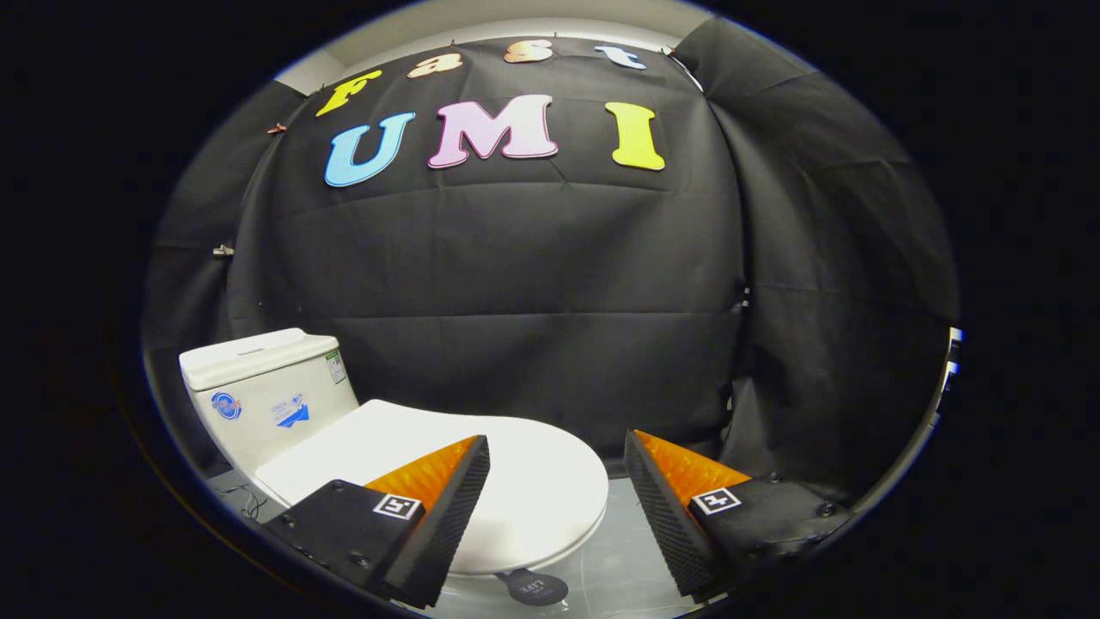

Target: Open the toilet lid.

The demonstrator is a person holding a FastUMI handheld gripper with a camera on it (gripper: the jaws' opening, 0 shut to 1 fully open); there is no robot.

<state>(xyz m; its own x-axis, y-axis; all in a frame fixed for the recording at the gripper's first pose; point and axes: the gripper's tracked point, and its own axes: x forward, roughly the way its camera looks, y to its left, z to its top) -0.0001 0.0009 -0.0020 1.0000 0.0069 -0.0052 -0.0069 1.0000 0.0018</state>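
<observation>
Toilet lid (524, 481) lies flat and closed on the bowl, tank (266, 395) behind it; its rounded front rim sits just ahead of the tool (557, 460), nearer the left finger; fingers spread wide, empty.

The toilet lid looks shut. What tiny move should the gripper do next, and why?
Probably ease forward and down toward the front rim of the flat white plastic toilet lid. The lid lies closed, the white tank behind it. The gripper, with black ridged fingers backed in orange, is open, holds nothing, and seems to hang above the lid.
</observation>
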